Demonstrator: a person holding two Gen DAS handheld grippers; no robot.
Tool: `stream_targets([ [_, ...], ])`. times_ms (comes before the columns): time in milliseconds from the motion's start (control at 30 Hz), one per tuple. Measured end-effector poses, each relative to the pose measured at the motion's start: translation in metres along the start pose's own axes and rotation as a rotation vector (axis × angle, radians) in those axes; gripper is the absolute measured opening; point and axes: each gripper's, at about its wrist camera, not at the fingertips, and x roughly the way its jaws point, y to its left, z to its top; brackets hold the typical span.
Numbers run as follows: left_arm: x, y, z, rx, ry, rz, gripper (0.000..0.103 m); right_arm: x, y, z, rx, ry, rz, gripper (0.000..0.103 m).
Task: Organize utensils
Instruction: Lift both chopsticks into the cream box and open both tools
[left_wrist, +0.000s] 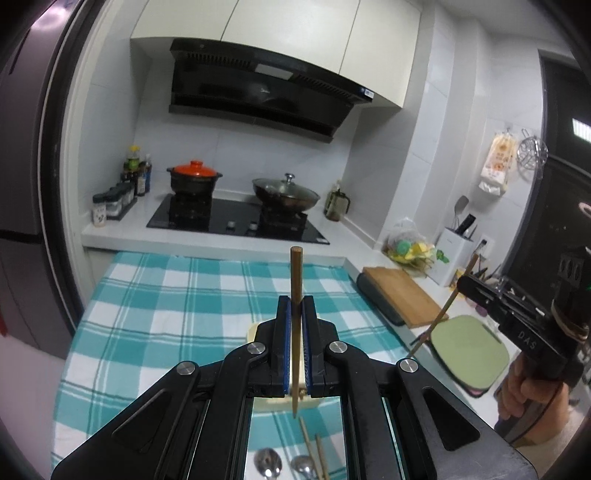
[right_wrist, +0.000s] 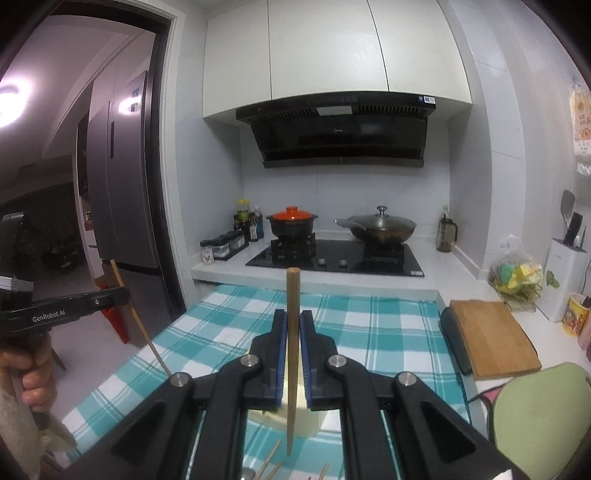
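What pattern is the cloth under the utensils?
The cloth is a teal-and-white check, plainest in the right wrist view.

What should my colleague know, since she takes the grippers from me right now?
Left gripper: shut on a chopstick, held upright.
Right gripper: shut on a second chopstick, also upright.
Both hang over the cream holder on the checked cloth.
Loose on the cloth: two spoons and more chopsticks.
Done: two chopsticks picked up. Left: probably lower both into the holder, then gather the rest.
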Motion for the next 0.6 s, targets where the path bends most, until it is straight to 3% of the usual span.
stream_targets([
  [133, 0.040, 0.000, 0.020, 0.007, 0.012, 0.025, 0.004, 0.036, 0.000, 0.026, -0.004, -0.037, 0.002, 0.007],
  [300, 0.097, 0.000, 0.014, 0.029, 0.090, 0.054, 0.004, 0.092, -0.004, 0.022, -0.004, 0.004, -0.003, 0.007],
  [600, 0.180, 0.014, -0.029, 0.015, 0.261, 0.083, 0.004, 0.186, -0.024, -0.035, 0.039, 0.245, 0.020, 0.007],
])
